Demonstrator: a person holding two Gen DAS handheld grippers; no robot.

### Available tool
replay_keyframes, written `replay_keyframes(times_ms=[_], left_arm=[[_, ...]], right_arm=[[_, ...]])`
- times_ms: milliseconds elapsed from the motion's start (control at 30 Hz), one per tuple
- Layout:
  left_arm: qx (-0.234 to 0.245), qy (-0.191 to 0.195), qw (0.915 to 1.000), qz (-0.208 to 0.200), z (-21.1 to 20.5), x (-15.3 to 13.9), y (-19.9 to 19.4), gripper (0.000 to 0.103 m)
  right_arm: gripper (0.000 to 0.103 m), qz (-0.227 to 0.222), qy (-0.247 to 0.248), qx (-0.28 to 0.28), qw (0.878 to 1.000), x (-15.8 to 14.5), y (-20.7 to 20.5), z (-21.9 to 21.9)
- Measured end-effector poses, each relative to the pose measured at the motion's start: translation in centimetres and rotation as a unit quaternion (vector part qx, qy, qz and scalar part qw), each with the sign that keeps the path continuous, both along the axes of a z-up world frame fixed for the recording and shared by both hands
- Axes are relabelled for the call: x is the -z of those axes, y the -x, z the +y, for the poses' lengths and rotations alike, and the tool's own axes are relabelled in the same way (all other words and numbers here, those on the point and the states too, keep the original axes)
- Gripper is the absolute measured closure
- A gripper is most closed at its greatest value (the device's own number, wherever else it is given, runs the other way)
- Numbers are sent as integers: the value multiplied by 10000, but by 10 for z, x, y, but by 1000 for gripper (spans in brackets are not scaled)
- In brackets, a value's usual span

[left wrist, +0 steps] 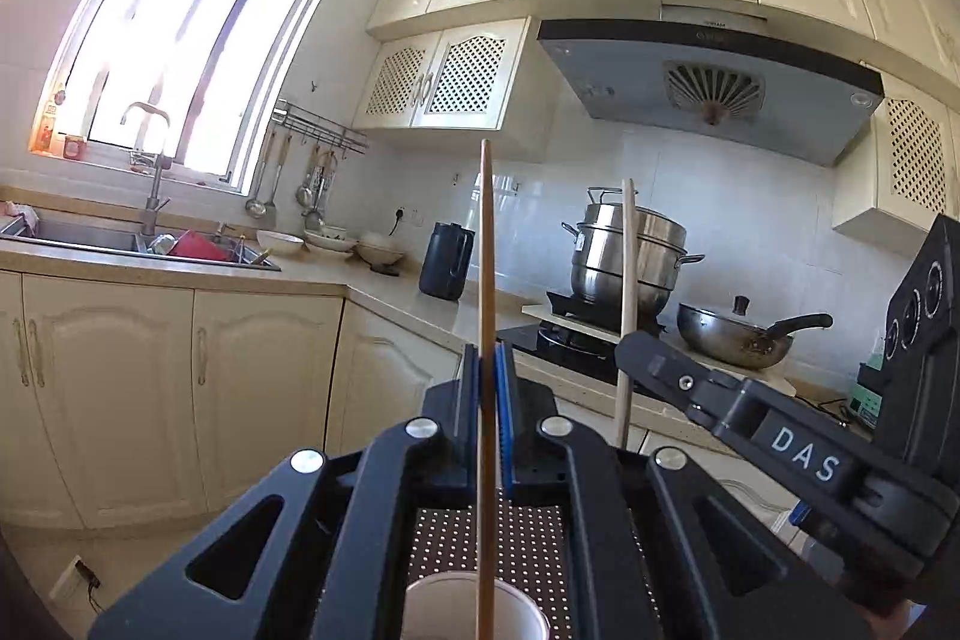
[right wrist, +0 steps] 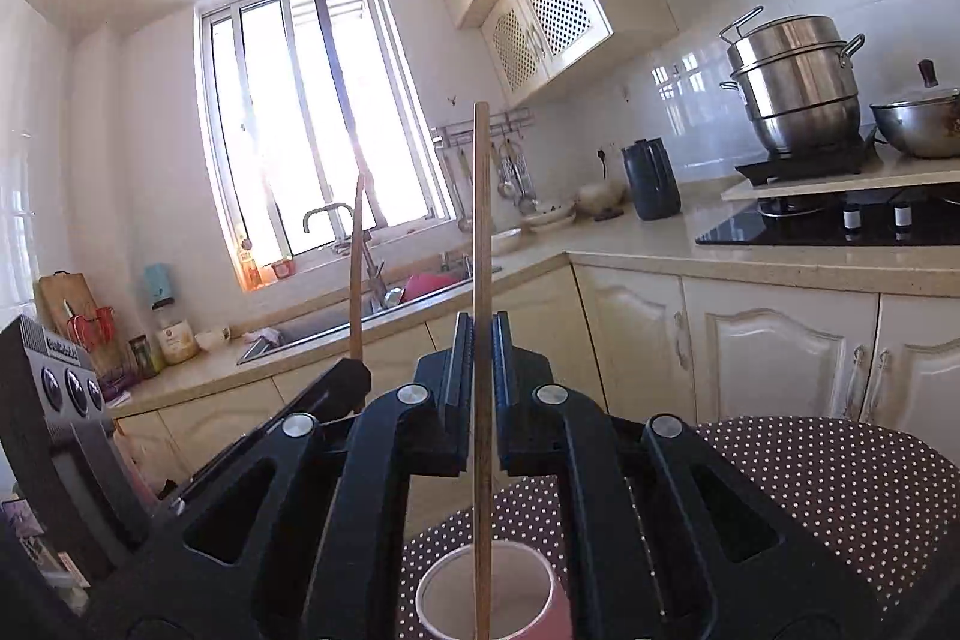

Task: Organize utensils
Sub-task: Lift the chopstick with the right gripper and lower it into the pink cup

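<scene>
Each of the person's hand-held tools has a slim wooden chopstick pinched upright, which looks like a way of lining the sticks up over the round white paper cup (right wrist: 489, 595) standing on the brown, white-dotted cloth (right wrist: 828, 484) below, so they can drop in tip first. The left gripper (left wrist: 491, 388) is clamped tight on the darker brown chopstick (left wrist: 487, 244), its blue-padded jaws squeezing the shaft roughly mid-length, so a long stretch rises above the fingers and the lower part runs down past them to the cup's mouth. The right gripper (right wrist: 480, 370) is likewise closed hard on the paler wooden chopstick (right wrist: 481, 220), gripped part-way along with its lower end over the cup's opening. Whether either tip touches the cup's bottom cannot be told. Behind stand the steel stacked steamer pot (left wrist: 630, 250) and sink counter.
</scene>
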State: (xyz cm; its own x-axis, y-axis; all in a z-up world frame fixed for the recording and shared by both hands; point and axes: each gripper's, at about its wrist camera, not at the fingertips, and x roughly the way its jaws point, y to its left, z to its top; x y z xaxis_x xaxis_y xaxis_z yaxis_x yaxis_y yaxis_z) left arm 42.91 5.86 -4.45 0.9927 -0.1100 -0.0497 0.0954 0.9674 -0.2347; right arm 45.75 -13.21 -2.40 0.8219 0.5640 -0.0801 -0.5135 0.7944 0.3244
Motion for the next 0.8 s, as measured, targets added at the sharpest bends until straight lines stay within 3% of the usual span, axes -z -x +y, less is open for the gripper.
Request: replay_keyframes(times_ms=[333, 800], left_arm=[[-29, -109, 9994, 342, -2, 36, -18, 97], [-62, -463, 9957, 794, -3, 48, 14, 97]], right_arm=[[96, -2, 194, -74, 9998, 25, -16, 11], [96, 17, 1058, -119, 9943, 44, 36, 7]])
